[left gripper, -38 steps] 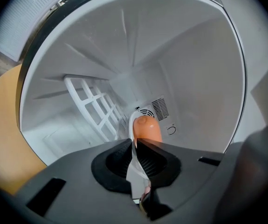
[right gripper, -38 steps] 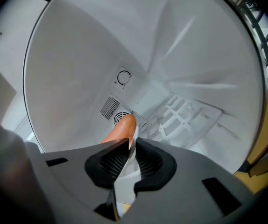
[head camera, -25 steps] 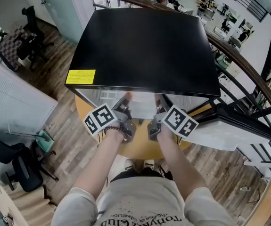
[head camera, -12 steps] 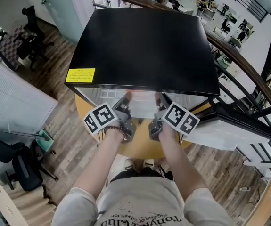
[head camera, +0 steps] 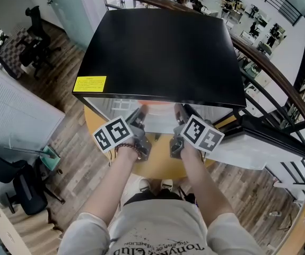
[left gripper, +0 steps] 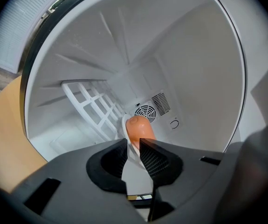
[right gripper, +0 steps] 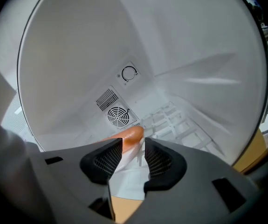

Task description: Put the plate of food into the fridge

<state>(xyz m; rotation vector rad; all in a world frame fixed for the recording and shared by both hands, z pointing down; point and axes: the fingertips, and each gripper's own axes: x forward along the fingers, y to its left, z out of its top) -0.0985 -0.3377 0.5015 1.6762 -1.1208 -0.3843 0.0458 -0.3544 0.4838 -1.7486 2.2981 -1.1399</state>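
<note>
A white plate [left gripper: 133, 174] with an orange sausage [left gripper: 140, 129] on it is inside the mouth of the black-topped fridge [head camera: 163, 52]. My left gripper [left gripper: 134, 146] is shut on the plate's near rim. From the other side, my right gripper [right gripper: 134, 154] has its jaws opening, and the plate's rim [right gripper: 127, 171] lies loose in the gap between them. In the right gripper view the sausage [right gripper: 129, 135] shows just beyond the jaws. In the head view both grippers, left [head camera: 137, 122] and right [head camera: 181, 120], reach under the fridge's top edge.
The fridge stands on a round wooden table [head camera: 157, 166], its door [head camera: 263, 142] swung open to the right. Inside are a white wire shelf [left gripper: 94, 106] and a fan vent [left gripper: 145, 111] on the back wall. Office chairs [head camera: 27, 187] and a curved railing [head camera: 279, 84] surround the table.
The right gripper's marker cube has shifted slightly up and to the right. The left gripper and the plate have stayed put.
</note>
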